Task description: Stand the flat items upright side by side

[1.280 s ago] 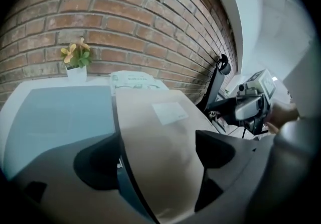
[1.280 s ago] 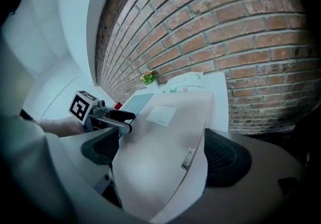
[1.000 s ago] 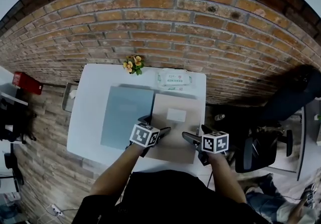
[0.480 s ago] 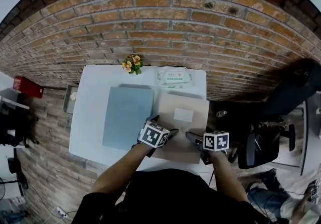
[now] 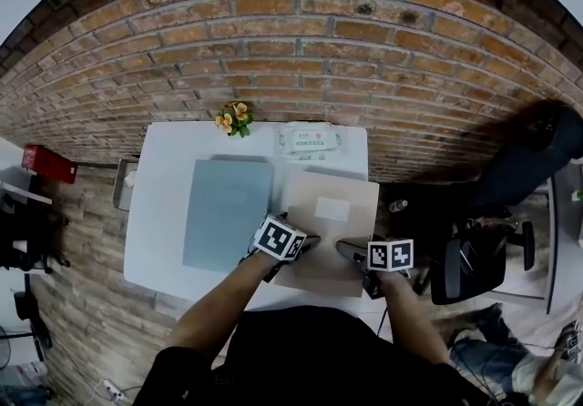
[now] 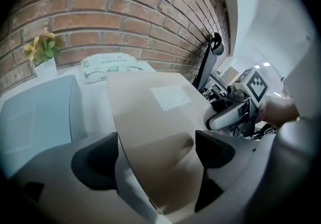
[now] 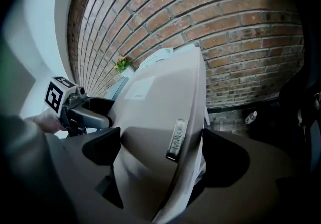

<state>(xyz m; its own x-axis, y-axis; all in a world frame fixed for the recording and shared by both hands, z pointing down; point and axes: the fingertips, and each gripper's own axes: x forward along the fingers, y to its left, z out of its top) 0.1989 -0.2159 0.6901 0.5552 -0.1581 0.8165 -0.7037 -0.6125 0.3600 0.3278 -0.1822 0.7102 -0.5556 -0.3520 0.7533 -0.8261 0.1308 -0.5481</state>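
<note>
Two tools, both clamped on the same item. The left tool (image 5: 305, 243) pinches the near-left edge of the tan folder (image 5: 328, 222), and the right tool (image 5: 346, 249) pinches its near-right edge at the spine. There are two flat items, neither upright. The tan folder sits on the right half of the white table (image 5: 159, 204), its near edge looks raised, and its right corner overhangs the table's edge. The grey-blue folder (image 5: 228, 213) lies flat just beside it on the left. One wipes pack (image 5: 310, 138) and one small flower pot (image 5: 232, 119) stand at the table's far edge. Behind them is a brick wall (image 5: 291, 40). The floor (image 5: 82, 213) is wood-look plank, with one black chair (image 5: 474, 268) to the right.
</note>
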